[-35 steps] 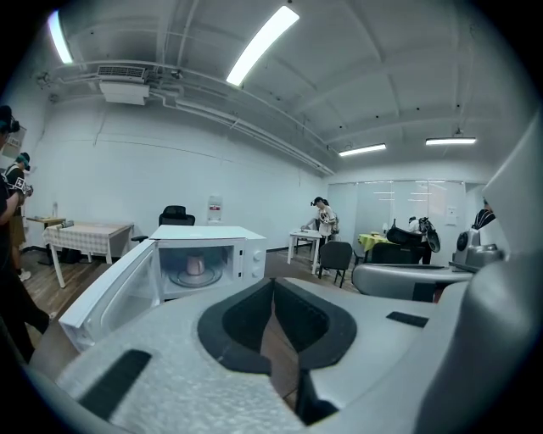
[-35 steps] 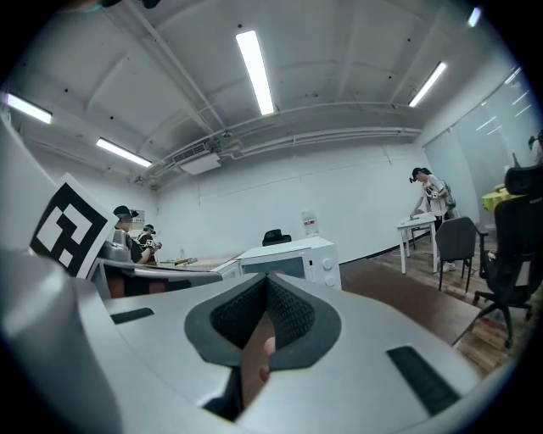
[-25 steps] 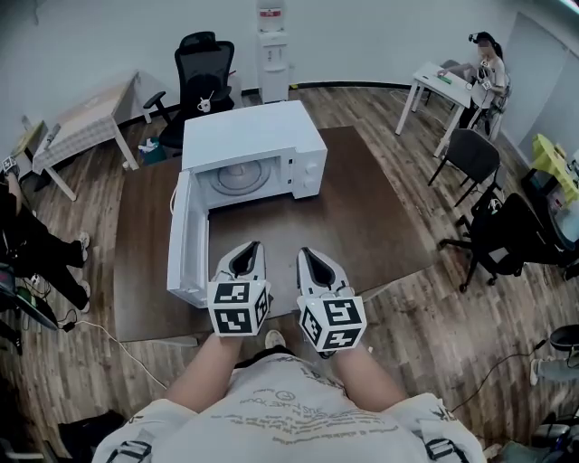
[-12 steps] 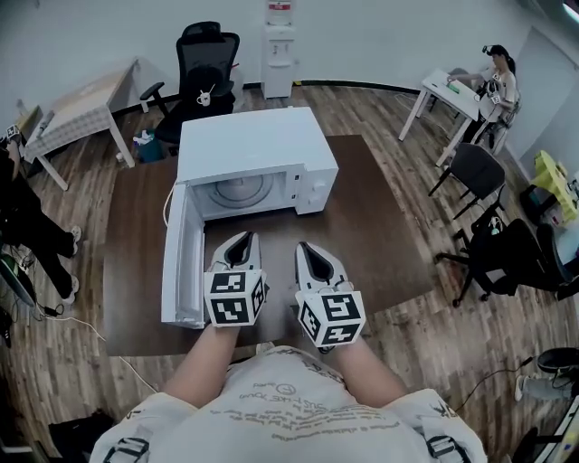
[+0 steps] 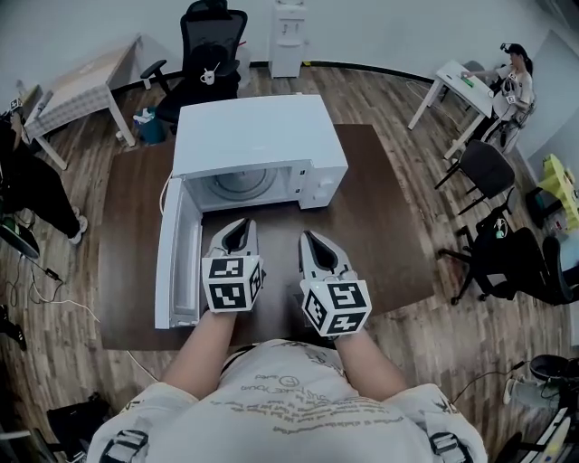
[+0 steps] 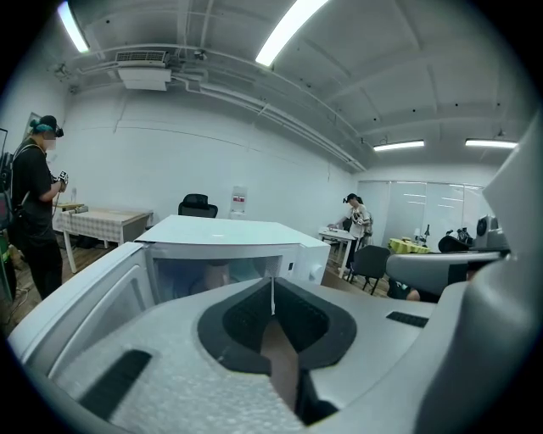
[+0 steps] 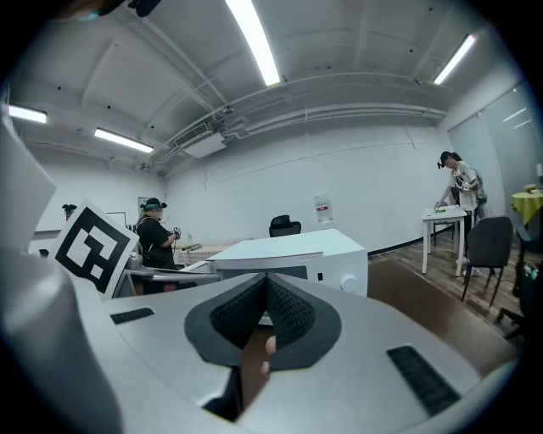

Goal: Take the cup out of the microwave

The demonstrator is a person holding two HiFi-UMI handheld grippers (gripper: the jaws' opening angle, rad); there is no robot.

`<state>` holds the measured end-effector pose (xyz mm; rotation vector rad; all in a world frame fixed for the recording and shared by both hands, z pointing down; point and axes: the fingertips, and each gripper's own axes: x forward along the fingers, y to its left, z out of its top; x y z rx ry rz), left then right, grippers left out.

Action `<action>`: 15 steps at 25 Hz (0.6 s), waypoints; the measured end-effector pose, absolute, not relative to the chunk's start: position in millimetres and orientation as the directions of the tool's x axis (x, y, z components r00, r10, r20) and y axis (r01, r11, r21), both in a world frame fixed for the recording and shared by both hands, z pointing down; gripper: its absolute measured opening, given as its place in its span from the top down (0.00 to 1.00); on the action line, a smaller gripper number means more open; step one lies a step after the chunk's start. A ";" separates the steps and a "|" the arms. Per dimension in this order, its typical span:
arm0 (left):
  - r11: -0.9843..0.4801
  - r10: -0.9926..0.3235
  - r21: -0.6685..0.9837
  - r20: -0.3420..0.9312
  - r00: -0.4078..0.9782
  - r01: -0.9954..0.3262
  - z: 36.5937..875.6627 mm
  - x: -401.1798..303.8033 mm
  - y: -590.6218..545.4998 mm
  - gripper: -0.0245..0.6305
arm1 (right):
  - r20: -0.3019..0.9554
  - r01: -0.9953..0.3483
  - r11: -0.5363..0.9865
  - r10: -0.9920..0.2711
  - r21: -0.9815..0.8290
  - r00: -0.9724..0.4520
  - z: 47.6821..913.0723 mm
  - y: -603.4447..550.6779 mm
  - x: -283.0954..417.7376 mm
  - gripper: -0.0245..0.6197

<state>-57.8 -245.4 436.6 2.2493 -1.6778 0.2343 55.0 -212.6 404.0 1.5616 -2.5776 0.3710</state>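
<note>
**Item: cup.** Not positively identified. The head view shows only the glass turntable (image 5: 238, 184) on the floor of the cavity (image 5: 282, 176). The left gripper view shows a dim, brownish-and-blue shape behind the opening, which may be the cup or a reflection. I judge it is deep inside or hidden by the upper edge of the opening.

**Container: microwave (image 5: 258, 131).** White, standing on a dark brown table (image 5: 389, 235). The door (image 5: 176, 258) is swung fully open to 9 o'clock of the cavity, so access is unobstructed.

**Tools:**
- Left gripper (image 5: 238, 233): jaws pressed together with nothing between them. It points to 12 o'clock at the cavity mouth, and its tip is just short of the threshold.
- Right gripper (image 5: 317, 246): jaws likewise together and empty. It runs parallel at 3 o'clock of the left one and aims at the control panel side.

**Change noted:** Over the last second the microwave has grown larger and slid nearer in the head view. Both grippers have advanced toward it side by side, jaws unchanged. This reads as the approach phase nearly complete. No reach into the cavity has begun, and whichever gripper is used must part its jaws before entering.

**Surroundings:**
- Office chair (image 5: 213, 36) and water dispenser (image 5: 288, 27) at 12 o'clock beyond the table.
- Person (image 5: 516, 68) at a white desk at 2 o'clock.
</note>
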 end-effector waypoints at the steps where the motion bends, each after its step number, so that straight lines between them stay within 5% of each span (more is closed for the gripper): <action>1: -0.247 -0.901 0.159 0.325 0.287 -0.956 439.5 -57.9 -250.6 0.94 | 0.218 -0.880 0.452 -0.853 -0.148 -0.474 405.7 -216.9 55.9 0.94; 15: -0.141 -0.929 0.135 0.326 0.178 -0.981 485.1 -92.1 -324.9 0.94 | 0.279 -0.834 0.510 -0.787 -0.209 -0.551 426.4 -274.8 71.8 0.94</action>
